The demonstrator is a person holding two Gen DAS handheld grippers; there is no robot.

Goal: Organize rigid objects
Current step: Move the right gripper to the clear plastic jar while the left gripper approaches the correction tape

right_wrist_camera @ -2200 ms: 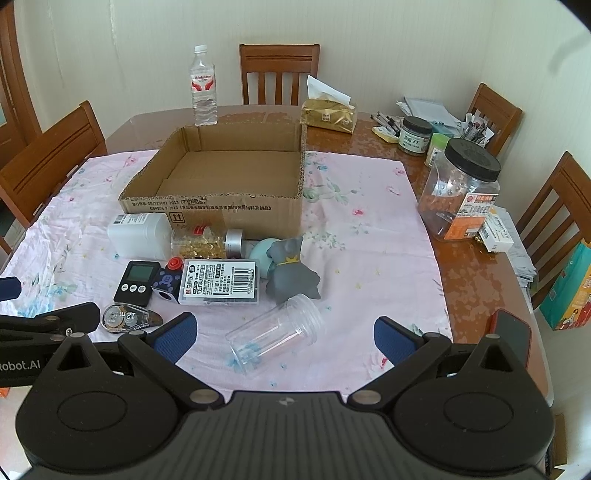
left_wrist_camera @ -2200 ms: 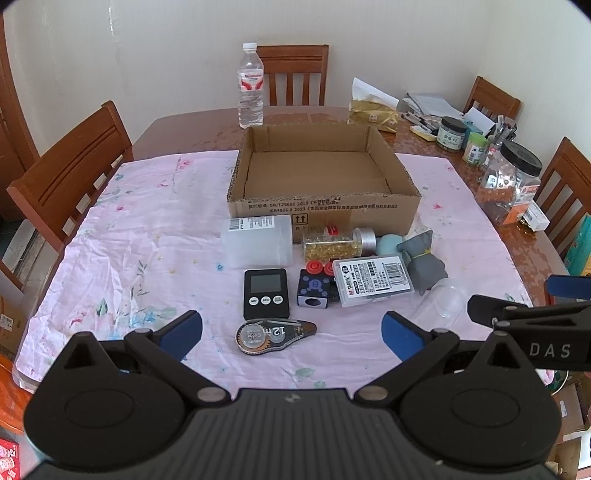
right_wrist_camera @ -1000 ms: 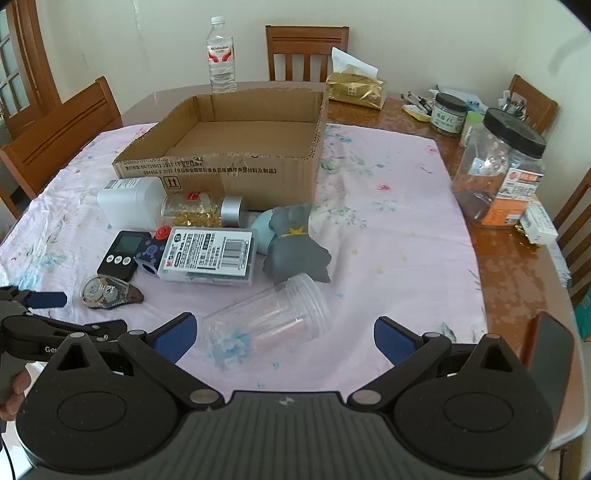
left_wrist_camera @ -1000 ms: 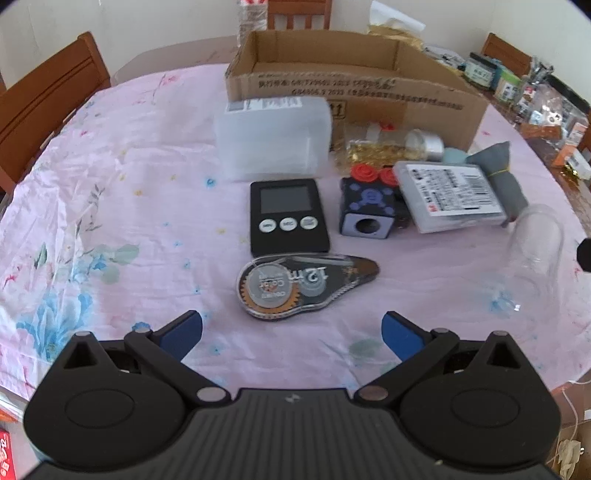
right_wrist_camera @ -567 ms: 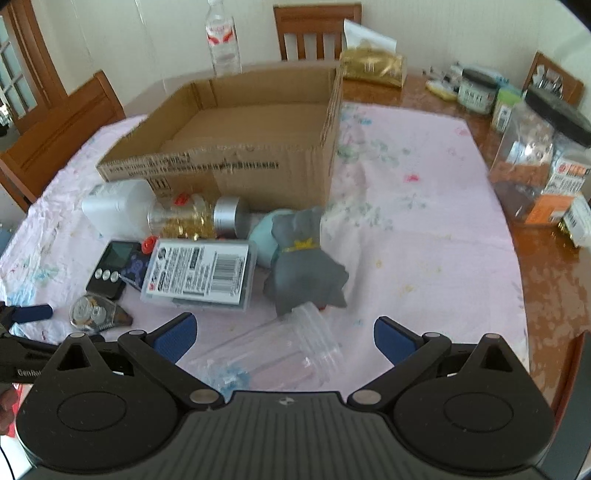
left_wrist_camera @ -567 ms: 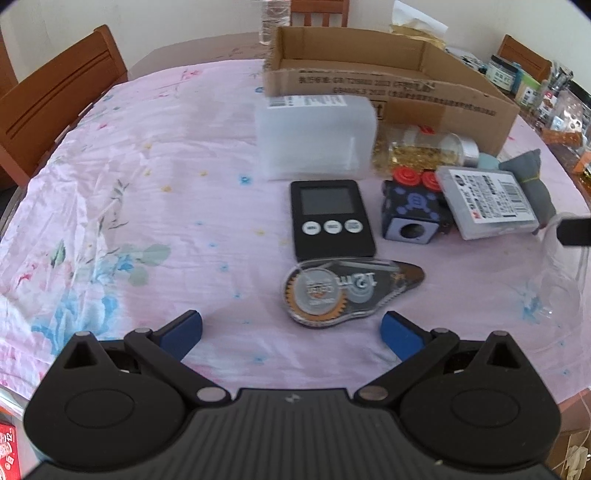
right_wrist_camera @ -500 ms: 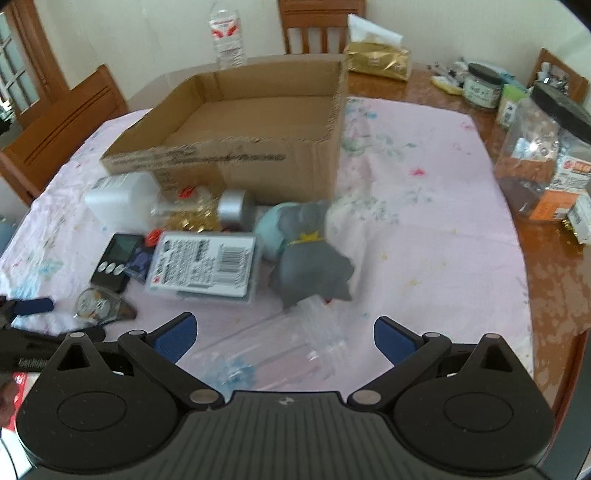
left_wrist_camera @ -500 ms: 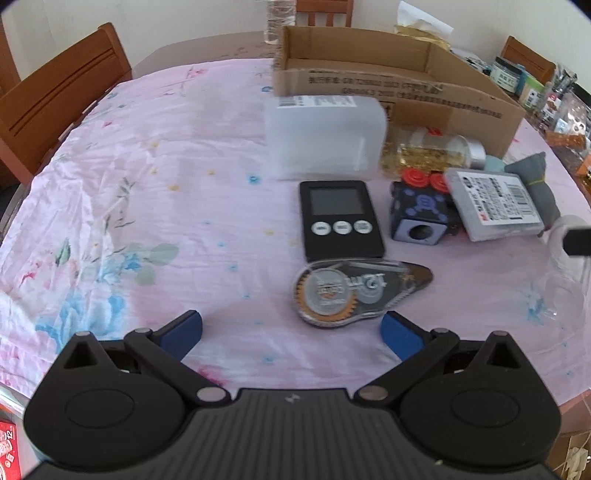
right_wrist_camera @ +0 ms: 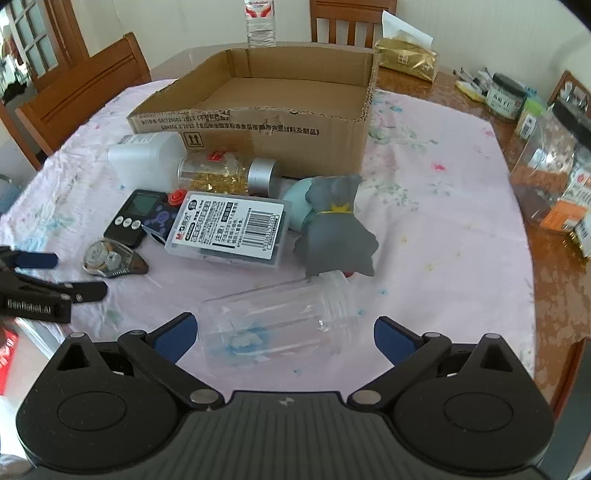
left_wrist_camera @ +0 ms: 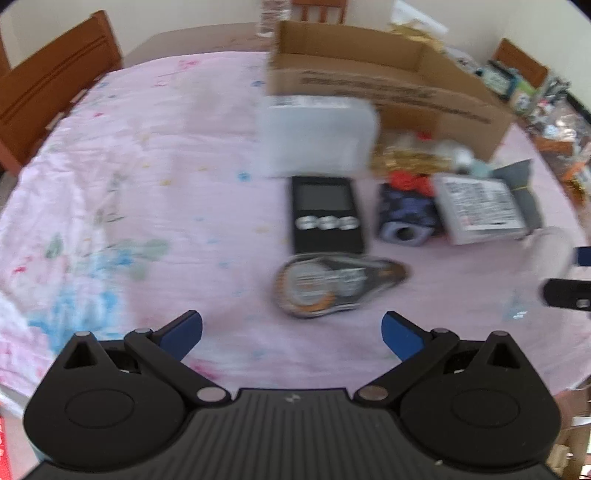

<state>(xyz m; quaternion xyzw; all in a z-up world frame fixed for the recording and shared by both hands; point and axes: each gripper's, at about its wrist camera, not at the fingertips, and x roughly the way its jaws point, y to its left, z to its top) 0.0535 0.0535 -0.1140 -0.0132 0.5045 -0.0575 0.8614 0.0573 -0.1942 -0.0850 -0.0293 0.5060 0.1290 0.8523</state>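
An empty cardboard box [right_wrist_camera: 258, 125] [left_wrist_camera: 388, 88] stands mid-table on the pink cloth. In front of it lie a white plastic container [left_wrist_camera: 319, 134] [right_wrist_camera: 146, 158], a jar of gold capsules [right_wrist_camera: 221, 173], a black timer [left_wrist_camera: 325, 218] [right_wrist_camera: 135, 216], a fidget cube [left_wrist_camera: 406, 218], a labelled clear case [right_wrist_camera: 229, 229] [left_wrist_camera: 480, 210], a grey plush [right_wrist_camera: 336, 232] and a correction tape [left_wrist_camera: 332, 284] [right_wrist_camera: 110, 262]. My left gripper [left_wrist_camera: 291, 328] is open just short of the correction tape. My right gripper [right_wrist_camera: 282, 334] is open, its fingers either side of a clear plastic jar [right_wrist_camera: 277, 321] lying on its side.
Wooden chairs [right_wrist_camera: 85, 92] ring the table. A water bottle [right_wrist_camera: 260, 22] and a gold tissue pack [right_wrist_camera: 406, 55] stand behind the box. Jars and clutter [right_wrist_camera: 554, 162] crowd the bare wooden right side. The pink cloth [left_wrist_camera: 129, 166] spreads to the left.
Both grippers have dropped and moved forward toward the objects. The right one now frames the clear jar; the left one has shifted left, so the correction tape sits centred ahead.
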